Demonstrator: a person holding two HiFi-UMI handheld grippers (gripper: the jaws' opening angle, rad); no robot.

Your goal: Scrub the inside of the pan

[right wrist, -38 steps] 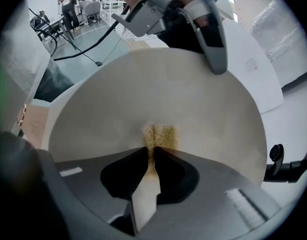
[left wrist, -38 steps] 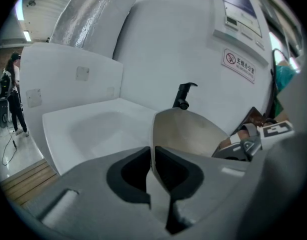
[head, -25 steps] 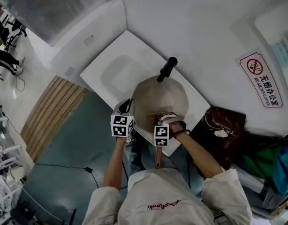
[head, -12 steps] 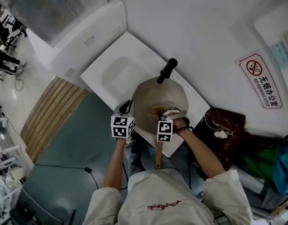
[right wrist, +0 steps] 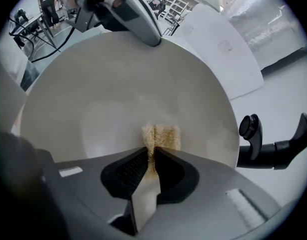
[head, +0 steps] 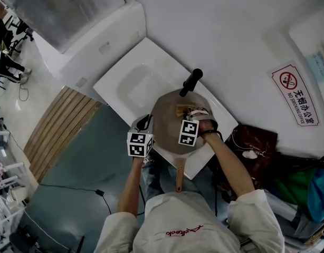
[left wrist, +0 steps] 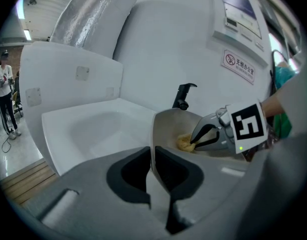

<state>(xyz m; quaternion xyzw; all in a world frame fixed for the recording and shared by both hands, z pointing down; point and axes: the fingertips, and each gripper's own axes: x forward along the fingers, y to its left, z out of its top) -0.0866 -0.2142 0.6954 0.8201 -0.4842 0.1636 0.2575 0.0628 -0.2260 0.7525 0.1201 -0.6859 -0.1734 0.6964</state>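
Over the right end of the white sink (head: 131, 83) sat the pan (head: 170, 126), its pale inside facing up and its wooden handle (head: 179, 179) pointing near, toward the person. Against the far part of that inside, close under the rim, lay the yellowish sponge (right wrist: 161, 135). The right gripper (right wrist: 153, 156) had its jaws pressed together on the sponge's near edge, so that most of it stuck out beyond the tips, flat on the metal. At the pan's left rim the left gripper (left wrist: 152, 164) pinched the thin wall itself, 1 jaw inside and 1 outside, steadying the pan.

Just beyond the far rim stood the black faucet (head: 188, 81). On the wall to the right hung a no-smoking sign (head: 291, 91).

The risks looked plain enough. The sponge was held by a narrow strip, so a hard stroke could drag it out of the jaws. Being so near the far rim, a push outward might run over the edge and knock the faucet. The left grip on a slim, sloping rim could slide if scrubbing twisted the pan.

Counted: 1 pan, 1 sponge, 2 grippers, 1 faucet, 1 sink, 1 sign.
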